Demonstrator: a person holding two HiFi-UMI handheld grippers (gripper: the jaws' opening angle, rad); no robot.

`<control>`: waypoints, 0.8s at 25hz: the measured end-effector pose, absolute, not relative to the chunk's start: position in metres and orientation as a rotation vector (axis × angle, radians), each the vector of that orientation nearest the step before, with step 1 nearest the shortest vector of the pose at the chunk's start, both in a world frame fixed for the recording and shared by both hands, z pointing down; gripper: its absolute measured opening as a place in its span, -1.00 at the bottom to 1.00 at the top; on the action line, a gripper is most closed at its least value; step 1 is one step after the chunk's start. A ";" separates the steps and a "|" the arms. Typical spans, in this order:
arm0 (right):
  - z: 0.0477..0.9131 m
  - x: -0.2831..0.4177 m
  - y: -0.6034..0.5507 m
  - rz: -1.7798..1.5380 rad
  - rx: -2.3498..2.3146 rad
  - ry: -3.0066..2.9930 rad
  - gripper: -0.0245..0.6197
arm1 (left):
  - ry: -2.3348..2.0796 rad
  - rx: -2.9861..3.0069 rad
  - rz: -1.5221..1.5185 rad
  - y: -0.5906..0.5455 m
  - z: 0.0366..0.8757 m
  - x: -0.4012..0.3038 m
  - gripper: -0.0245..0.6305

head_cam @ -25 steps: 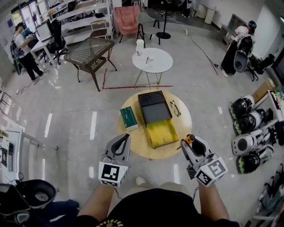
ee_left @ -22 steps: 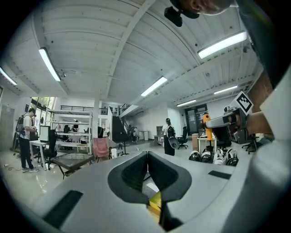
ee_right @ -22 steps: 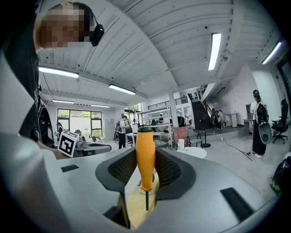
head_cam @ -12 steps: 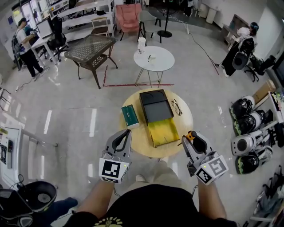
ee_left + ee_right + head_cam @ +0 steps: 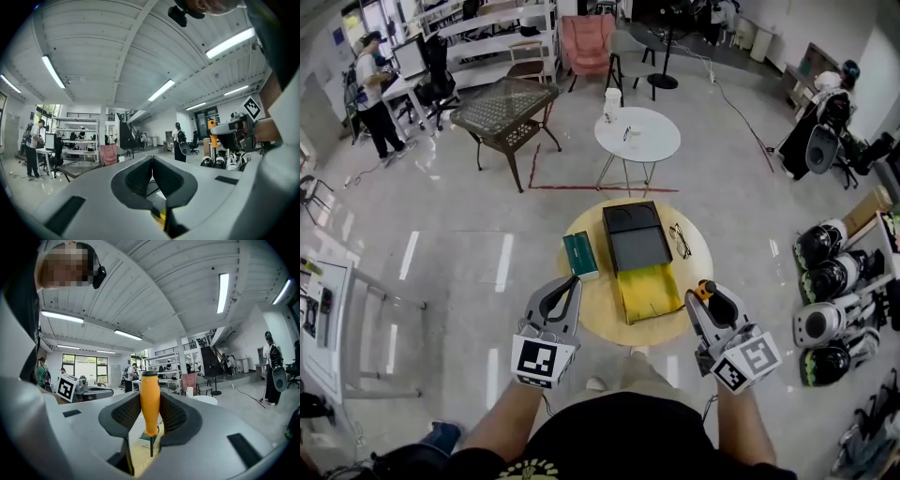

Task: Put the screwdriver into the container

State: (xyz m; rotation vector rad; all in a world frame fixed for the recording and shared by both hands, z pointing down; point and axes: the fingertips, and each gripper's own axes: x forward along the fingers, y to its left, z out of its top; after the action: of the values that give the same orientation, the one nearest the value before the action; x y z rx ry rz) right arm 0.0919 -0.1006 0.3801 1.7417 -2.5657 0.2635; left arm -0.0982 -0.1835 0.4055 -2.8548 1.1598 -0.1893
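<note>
The screwdriver (image 5: 150,401) stands clamped between the jaws of the right tongs (image 5: 701,294), its long axis upright. It has a smooth orange handle with a black cap on top, and a thin dark shaft (image 5: 151,446) pointing straight down. The pads press on the handle's two sides, so these tongs are partly closed on it.

Only the right gripper view shows the shaft, which comes out below the handle over pale wood. The head view shows just the capped orange top poking out of the jaws. The left gripper view catches the handle from the side, off to the right, upright in the other tongs.

The left tongs (image 5: 151,161) have their jaws closed together with nothing between them.

Ahead of both tongs, between their lines, a round wooden desk (image 5: 598,307) carries the open black container (image 5: 637,248). A yellow tray (image 5: 649,292) touches its near edge, just ahead and left of the right tongs. A green box (image 5: 579,255) lies ahead of the left tongs. A pair of glasses (image 5: 680,241) lies beyond the right tongs.
</note>
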 end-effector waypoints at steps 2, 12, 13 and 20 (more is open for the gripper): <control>0.380 0.096 -0.106 0.262 1.733 -2.576 -0.50 | 1.170 -2.844 -0.191 -0.188 0.403 -0.095 -0.87; 0.387 0.117 -0.134 0.304 1.667 -2.623 -0.50 | 1.244 -2.827 -0.245 -0.204 0.413 -0.079 -0.87; 0.388 0.119 -0.136 0.309 1.662 -2.629 -0.50 | 1.250 -2.827 -0.251 -0.206 0.414 -0.077 -0.87; 0.388 0.136 -0.153 0.313 1.614 -2.656 -0.50 | 1.245 -2.831 -0.270 -0.214 0.415 -0.050 -0.87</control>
State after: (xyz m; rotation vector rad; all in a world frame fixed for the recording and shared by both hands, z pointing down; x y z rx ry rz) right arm 0.1359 -0.1532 0.3877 1.6139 -2.6557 0.3131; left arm -0.0496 -0.2136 0.4151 -2.8308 1.2453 -0.2704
